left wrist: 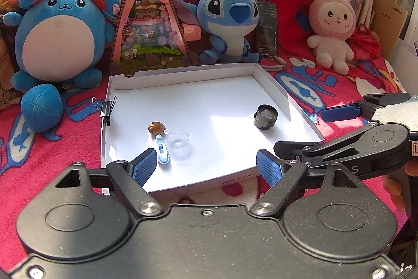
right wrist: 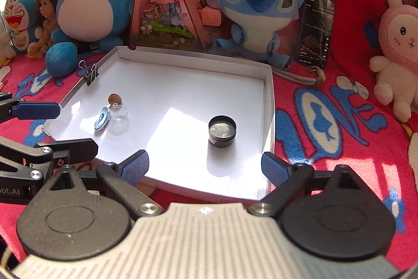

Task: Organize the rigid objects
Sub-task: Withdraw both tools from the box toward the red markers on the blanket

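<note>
White card forms the shallow tray (left wrist: 271, 85) that serves as the landmark here, lying on a red patterned blanket (left wrist: 52, 153) with both tools hanging over its near edge. The left tool (left wrist: 206, 169) stands spread wide with nothing between its blue pads, and the right tool (right wrist: 205, 166) is likewise released and empty.

Inside the tray I count four small rigid things. One black round tin (right wrist: 222, 131) sits alone toward the tray's right wall. Toward the tray's left side lie three close together: one brown pebble-like piece (left wrist: 156, 127), one clear little dish (left wrist: 178, 139) just nearer than it, and one pale blue oval clip (left wrist: 162, 152) touching or nearly touching the dish. One black binder clip (right wrist: 90, 75) grips the tray's left wall.

Beyond the tray's far wall stand one triangular pink display box (left wrist: 150, 17), a round blue plush (left wrist: 57, 38), a blue alien plush (left wrist: 230, 17), a pink rabbit plush (left wrist: 331, 25) and one phone (right wrist: 316, 30) propped upright; the right view adds a blue cat plush and a doll further left.

My judgement: with both tools empty and every small item already inside the tray, this is a moment between placements or near the end. Any next move calls for choosing a target, perhaps the crowded trio at the tray's left, lowering over one piece and closing without nudging its neighbours.
</note>
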Demonstrator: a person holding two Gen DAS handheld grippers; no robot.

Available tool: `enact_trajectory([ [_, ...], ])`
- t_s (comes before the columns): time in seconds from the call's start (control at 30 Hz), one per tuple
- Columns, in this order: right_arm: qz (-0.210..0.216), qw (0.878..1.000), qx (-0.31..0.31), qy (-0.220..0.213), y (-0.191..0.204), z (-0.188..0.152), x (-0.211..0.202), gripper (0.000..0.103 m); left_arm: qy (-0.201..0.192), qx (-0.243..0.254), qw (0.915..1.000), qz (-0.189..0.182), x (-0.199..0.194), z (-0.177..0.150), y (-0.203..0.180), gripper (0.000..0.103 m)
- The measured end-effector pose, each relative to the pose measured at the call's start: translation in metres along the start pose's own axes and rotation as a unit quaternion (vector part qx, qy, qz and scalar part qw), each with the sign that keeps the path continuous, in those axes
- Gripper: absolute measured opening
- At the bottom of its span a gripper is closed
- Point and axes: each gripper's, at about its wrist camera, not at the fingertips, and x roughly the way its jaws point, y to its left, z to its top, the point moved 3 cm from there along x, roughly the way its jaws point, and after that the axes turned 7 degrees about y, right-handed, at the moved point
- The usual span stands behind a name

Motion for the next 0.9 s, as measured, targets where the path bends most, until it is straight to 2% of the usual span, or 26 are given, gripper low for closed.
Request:
enact_trajectory([
  [0.37, 0.001, 0.999, -0.028, -0.035, 0.010, -0.034, -0.025, 0.100, -0.014, 0.006, 0.9999, -0.007, -0.026, -0.034, -0.004, 0.083],
  [0.9, -0.007, 0.998, -0.049, -0.049, 0.010, -0.086, -0.029, 0.100, 0.008, 0.015, 0.9997, -0.017, -0.026, -0.078, -0.015, 0.083],
])
